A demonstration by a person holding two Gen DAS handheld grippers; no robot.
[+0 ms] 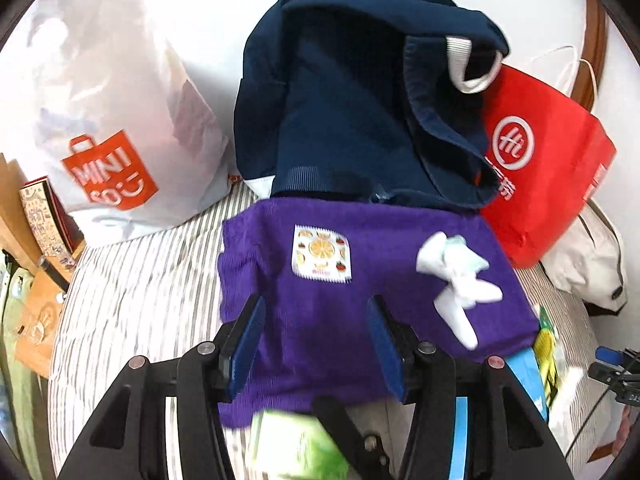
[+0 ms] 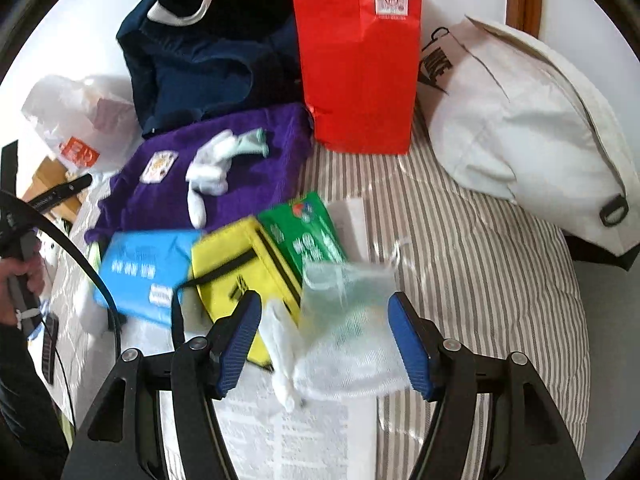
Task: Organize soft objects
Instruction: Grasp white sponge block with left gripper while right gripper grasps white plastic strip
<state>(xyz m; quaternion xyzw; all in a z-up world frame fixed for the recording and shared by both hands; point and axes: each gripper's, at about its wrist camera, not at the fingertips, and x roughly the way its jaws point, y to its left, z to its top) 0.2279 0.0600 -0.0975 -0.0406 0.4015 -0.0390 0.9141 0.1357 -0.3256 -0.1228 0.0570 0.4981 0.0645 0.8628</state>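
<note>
a bed with a grey-and-white striped quilt (image 2: pixel 480 240) against a white wall, crowded with bags and small soft things.

nearest in the right wrist view: right gripper (image 2: pixel 324 340), jaws apart, nothing pressed between the pads. a white mesh pouch (image 2: pixel 348 320) lies in the gap below them, with a white sock (image 2: pixel 280 360) at its left edge, both on a printed paper sheet (image 2: pixel 280 432). just beyond: yellow zip pouch (image 2: pixel 236 272), blue packet (image 2: pixel 144 268), green packet (image 2: pixel 308 232), touching or overlapping one another.

left wrist view: left gripper (image 1: pixel 316 344), jaws apart and empty, hovering over the near edge of the purple towel (image 1: pixel 360 264). on the towel lie a small fruit-print sachet (image 1: pixel 322 258) and a knot of white socks (image 1: pixel 456 280). a blurred green thing sits under the gripper; cannot tell what.

farther back: navy garment (image 1: pixel 340 112) heaped behind the towel, red bag (image 1: pixel 544 160) upright to its right, white miniso bag (image 1: pixel 112 120) to its left.

judgement: the mesh pouch looks like the next pick. it is limp and see-through, so come straight down, centre the pads on bunched fabric and close on the pouch alone, clear of the sock and the paper.

views differ: only the right shows the white canvas bag (image 2: pixel 520 128) fully, the mesh pouch, and a hand (image 2: pixel 20 276) on the other handle. only the left shows books at the bedside and the red bag's logo face.
</note>
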